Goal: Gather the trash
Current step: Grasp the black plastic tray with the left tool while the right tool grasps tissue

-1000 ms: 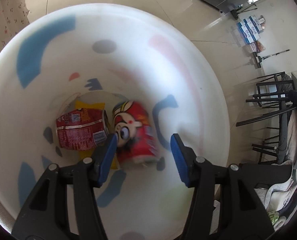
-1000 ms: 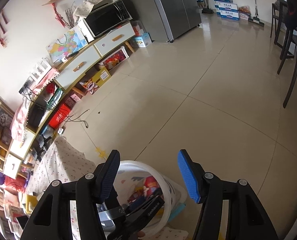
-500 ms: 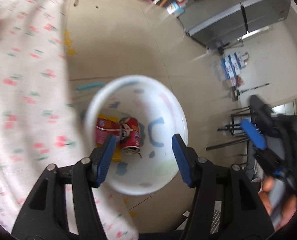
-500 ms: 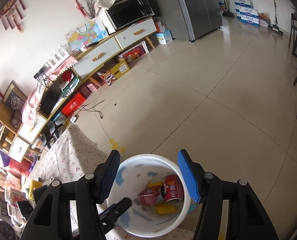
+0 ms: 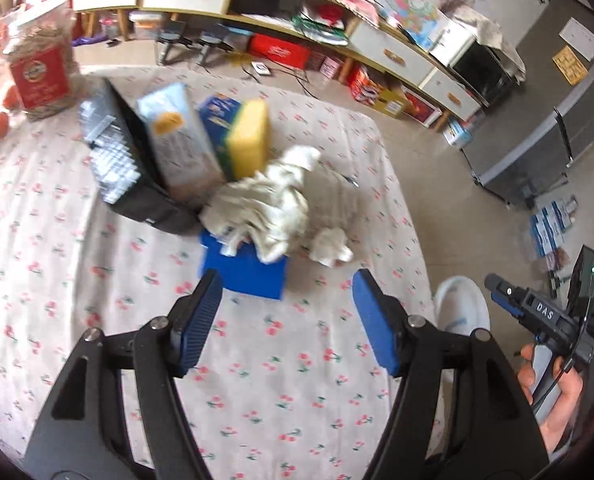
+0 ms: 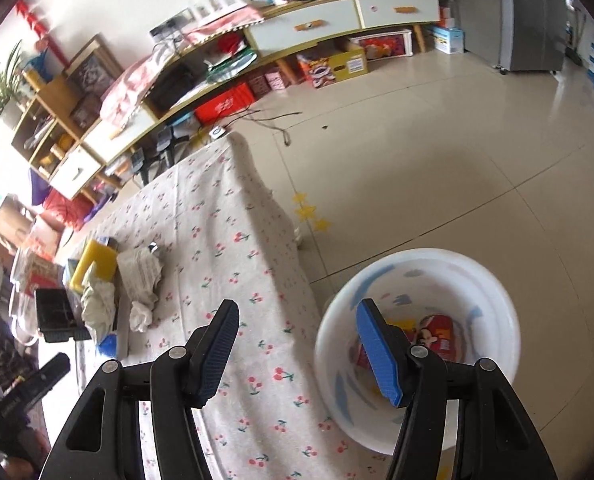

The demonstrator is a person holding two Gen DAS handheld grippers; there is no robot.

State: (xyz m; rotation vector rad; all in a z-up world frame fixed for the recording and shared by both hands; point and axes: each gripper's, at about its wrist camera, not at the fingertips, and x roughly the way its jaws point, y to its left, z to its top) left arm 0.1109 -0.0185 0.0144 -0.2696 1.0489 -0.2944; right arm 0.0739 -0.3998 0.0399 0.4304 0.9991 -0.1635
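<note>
Jaws wide and empty on both grippers above a cherry-print tablecloth (image 5: 97, 280).

The left gripper (image 5: 287, 320) hangs over the table, facing a crumpled white tissue wad (image 5: 331, 246) just right of a rumpled cloth (image 5: 273, 204) lying on a blue box (image 5: 249, 272). The right gripper (image 6: 297, 350) straddles the table's right edge, where a white bin (image 6: 489, 292) on the tiled floor holds a red can (image 6: 437, 336).

A lived-in home: a cherry-print tablecloth (image 6: 217, 240) covers the table, a cluttered sideboard (image 6: 317, 28) lines the wall, beside a grey fridge (image 6: 533, 16) on tiled floor (image 6: 437, 160).
</note>
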